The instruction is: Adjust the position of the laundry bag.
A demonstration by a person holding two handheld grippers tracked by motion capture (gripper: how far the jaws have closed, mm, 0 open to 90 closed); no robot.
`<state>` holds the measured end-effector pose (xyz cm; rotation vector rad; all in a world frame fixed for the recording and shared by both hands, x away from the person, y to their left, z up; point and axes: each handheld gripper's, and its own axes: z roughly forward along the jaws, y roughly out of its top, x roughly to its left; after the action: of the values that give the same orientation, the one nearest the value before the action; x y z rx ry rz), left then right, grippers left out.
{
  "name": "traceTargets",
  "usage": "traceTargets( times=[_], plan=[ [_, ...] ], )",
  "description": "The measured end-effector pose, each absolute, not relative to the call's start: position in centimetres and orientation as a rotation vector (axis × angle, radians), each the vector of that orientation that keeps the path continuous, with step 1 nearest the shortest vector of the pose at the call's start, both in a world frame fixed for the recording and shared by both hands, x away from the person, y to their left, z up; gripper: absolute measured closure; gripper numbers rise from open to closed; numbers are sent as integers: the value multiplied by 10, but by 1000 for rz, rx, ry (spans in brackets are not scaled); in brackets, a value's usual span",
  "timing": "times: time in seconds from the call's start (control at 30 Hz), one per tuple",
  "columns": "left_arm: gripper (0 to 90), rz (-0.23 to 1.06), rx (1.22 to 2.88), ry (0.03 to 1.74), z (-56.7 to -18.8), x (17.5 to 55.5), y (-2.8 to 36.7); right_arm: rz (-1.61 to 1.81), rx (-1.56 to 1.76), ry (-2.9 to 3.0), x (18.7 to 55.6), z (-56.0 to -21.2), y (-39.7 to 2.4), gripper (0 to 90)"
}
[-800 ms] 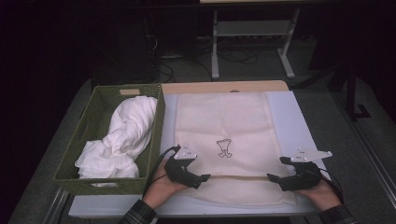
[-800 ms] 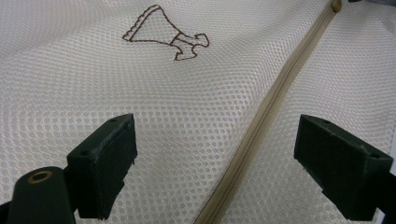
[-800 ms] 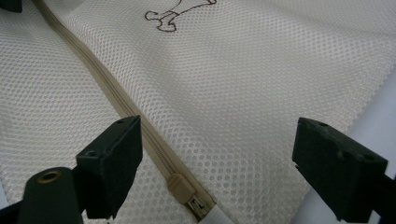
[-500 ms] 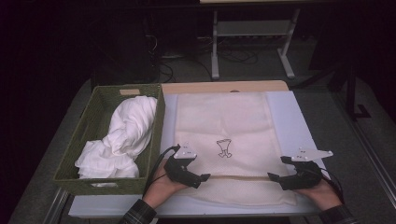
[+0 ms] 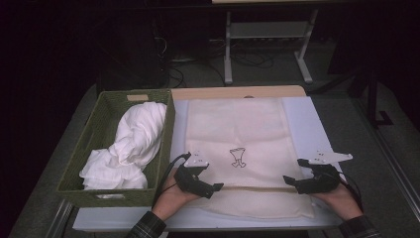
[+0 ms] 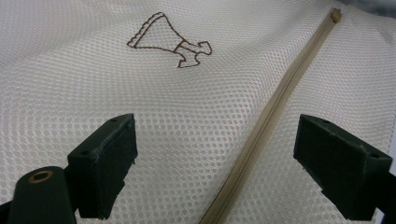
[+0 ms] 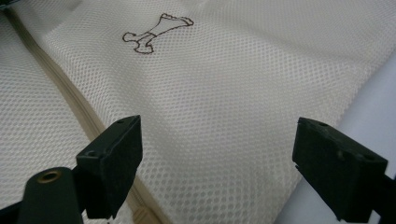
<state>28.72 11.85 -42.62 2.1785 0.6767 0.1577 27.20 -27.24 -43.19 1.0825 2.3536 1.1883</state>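
Lying flat across the white table [image 5: 307, 124] is a cream mesh laundry bag [image 5: 237, 129], with a little brown outline drawing [image 5: 238, 157] stitched on it and a tan zipper [image 5: 252, 189] running across near the person's edge. Both ends of that zipper line are being hovered over: the left gripper [image 5: 218, 187] is being held at the bag's left side and the right gripper [image 5: 286, 180] at its right edge. In the left gripper view the jaws are being kept wide apart above the mesh, with the zipper [image 6: 261, 135] passing between them but not pinched. Same deal in the right gripper view, jaws spread wide, nothing clamped, mesh [image 7: 224, 107] just sitting underneath. Off to the left, a green woven basket [image 5: 94, 134] is being filled by bunched white cloth [image 5: 131, 141], just beside the bag.
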Motion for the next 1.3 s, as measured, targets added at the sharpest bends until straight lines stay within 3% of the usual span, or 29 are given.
traceTargets(
  times=[1.3],
  plan=[
    [129,196,2172,708,-429,287,120,1237,1105,2324,320,-413,-268,148]
  ],
)
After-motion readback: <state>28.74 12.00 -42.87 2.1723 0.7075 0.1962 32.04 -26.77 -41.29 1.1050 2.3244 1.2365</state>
